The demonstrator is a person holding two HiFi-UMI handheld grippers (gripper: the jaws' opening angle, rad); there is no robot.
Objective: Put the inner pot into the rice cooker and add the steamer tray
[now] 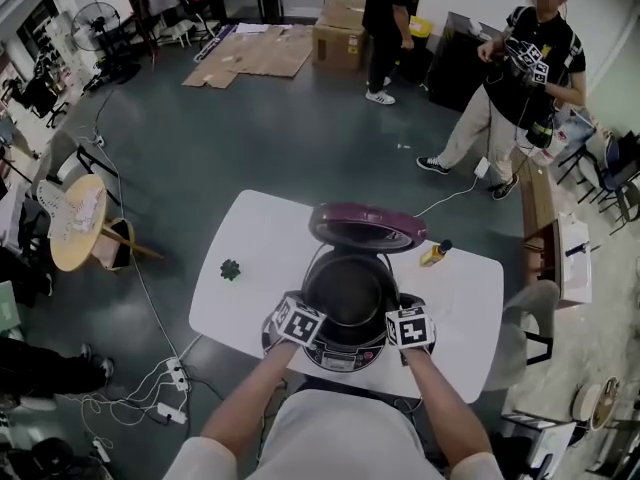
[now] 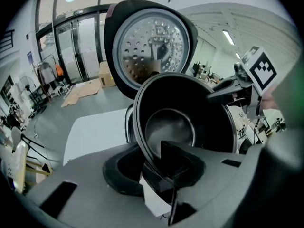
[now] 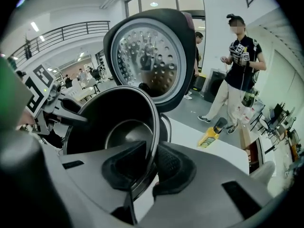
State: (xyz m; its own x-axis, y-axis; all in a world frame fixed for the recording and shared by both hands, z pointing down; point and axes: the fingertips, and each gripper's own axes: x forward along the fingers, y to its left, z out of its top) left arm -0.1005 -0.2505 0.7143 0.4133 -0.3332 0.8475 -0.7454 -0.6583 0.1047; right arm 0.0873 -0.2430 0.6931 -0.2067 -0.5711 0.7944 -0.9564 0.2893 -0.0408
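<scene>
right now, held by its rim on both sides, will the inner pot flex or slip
Probably stiff: the inner pot shows a round rim though the left gripper and right gripper pinch only its thin edge. Its glossy wall looks slippery, so it could slide in those pinches.

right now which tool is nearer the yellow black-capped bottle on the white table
Right. The right tool grips the black metal inner pot on the side toward the yellow black-capped bottle; the left tool grips its opposite rim.
</scene>
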